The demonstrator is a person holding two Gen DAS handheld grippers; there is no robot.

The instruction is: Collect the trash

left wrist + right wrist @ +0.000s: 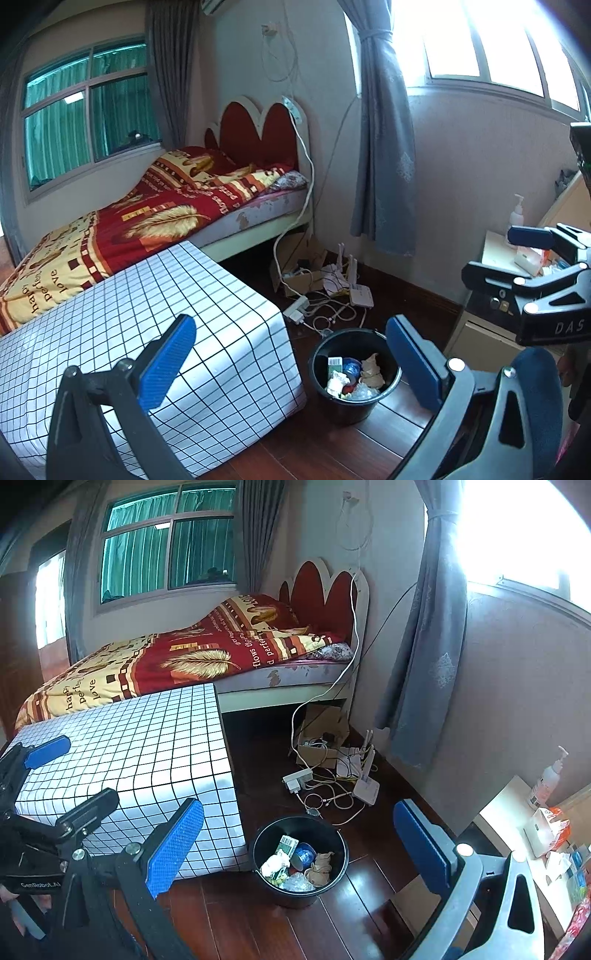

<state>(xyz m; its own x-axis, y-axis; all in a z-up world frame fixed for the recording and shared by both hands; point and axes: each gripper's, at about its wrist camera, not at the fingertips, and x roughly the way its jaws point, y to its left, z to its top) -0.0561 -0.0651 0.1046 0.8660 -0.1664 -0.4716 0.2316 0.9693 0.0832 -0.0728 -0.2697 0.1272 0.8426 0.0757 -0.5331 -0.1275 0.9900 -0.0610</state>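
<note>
A black bucket (354, 376) stands on the dark wood floor beside a table with a white grid cloth (147, 332). It holds trash: crumpled paper, a green carton, a blue cup, brown paper and clear plastic. It also shows in the right wrist view (300, 860). My left gripper (291, 365) is open and empty, held above the floor with the bucket between its blue pads. My right gripper (299, 849) is open and empty, also above the bucket. It shows at the right edge of the left wrist view (517, 258); the left gripper shows at the left of the right wrist view (70, 779).
A bed with a red and yellow blanket (147, 210) stands behind the table. Cables, a power strip (297, 777), a router (365, 786) and a cardboard box (321, 738) lie on the floor by the wall. A cabinet at right (517, 812) holds a pump bottle and tissue packs.
</note>
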